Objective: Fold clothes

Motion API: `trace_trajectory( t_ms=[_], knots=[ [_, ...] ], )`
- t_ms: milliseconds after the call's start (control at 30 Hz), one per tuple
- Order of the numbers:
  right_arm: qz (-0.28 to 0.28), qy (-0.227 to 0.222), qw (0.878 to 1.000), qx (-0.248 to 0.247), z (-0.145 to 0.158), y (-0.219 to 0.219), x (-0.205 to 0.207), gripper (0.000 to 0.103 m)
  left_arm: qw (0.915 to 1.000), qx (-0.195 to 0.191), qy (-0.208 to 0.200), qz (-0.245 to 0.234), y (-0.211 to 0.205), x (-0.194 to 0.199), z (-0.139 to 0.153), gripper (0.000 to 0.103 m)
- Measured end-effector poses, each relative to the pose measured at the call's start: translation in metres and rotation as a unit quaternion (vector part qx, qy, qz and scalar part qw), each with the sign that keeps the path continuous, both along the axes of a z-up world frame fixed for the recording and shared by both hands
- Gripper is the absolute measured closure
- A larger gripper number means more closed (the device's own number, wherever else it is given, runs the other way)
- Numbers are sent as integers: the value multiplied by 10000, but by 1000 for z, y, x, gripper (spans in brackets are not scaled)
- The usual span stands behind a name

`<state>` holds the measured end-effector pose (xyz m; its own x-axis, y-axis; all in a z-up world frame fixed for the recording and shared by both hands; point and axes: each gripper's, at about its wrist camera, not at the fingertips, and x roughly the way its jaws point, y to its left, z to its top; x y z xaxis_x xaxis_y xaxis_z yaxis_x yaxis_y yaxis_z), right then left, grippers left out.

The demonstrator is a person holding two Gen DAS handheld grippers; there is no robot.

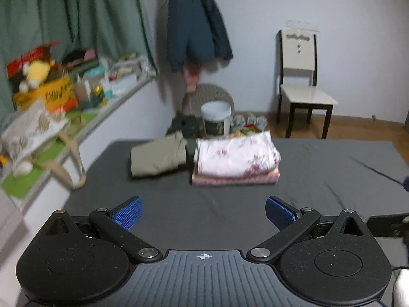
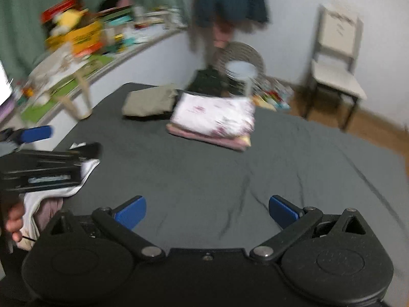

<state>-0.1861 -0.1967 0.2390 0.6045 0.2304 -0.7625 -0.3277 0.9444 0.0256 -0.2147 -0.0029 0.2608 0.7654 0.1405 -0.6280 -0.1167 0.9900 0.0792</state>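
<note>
A stack of folded clothes, white floral piece (image 1: 236, 157) on top of pink ones, lies on the dark grey bed sheet (image 1: 319, 179) at the far side. A folded olive garment (image 1: 157, 157) lies just left of it. My left gripper (image 1: 203, 213) hovers open over bare sheet well short of the stack, nothing between its blue pads. In the right wrist view the stack (image 2: 213, 117) and olive garment (image 2: 148, 101) appear blurred. My right gripper (image 2: 207, 211) is open over bare sheet. The left gripper's body (image 2: 38, 166) shows at the left edge, above white and pinkish cloth (image 2: 51, 202).
A cluttered ledge (image 1: 51, 97) with boxes, a plush toy and a tote bag runs along the left wall under a green curtain. Beyond the bed stand a white-lidded jar (image 1: 216, 119), a woven stool, a chair (image 1: 301, 81) and hanging dark clothing (image 1: 194, 20).
</note>
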Motion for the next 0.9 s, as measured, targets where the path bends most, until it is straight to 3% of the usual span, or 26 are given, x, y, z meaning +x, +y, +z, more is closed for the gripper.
trace_trajectory(
  t_ms=[100,200,300,567,900],
  knots=[
    [110,-48,9997,-215,-9,20,-5,0,9991,-347,241,55,10,3,-10,0],
    [56,201,9997,-128,-14,28,-9,0,9985,-379,362,-139,9,6,-19,0],
    [155,113,9996,-206,-12,33,-17,0,9976,-486,448,-201,5,12,-23,0],
    [-265,208,9992,-228,-14,7,-11,0,9976,-183,457,-478,-23,8,-17,0],
    [-504,212,9984,-139,-13,-12,-8,0,9987,-138,337,-366,-30,9,-1,0]
  ],
)
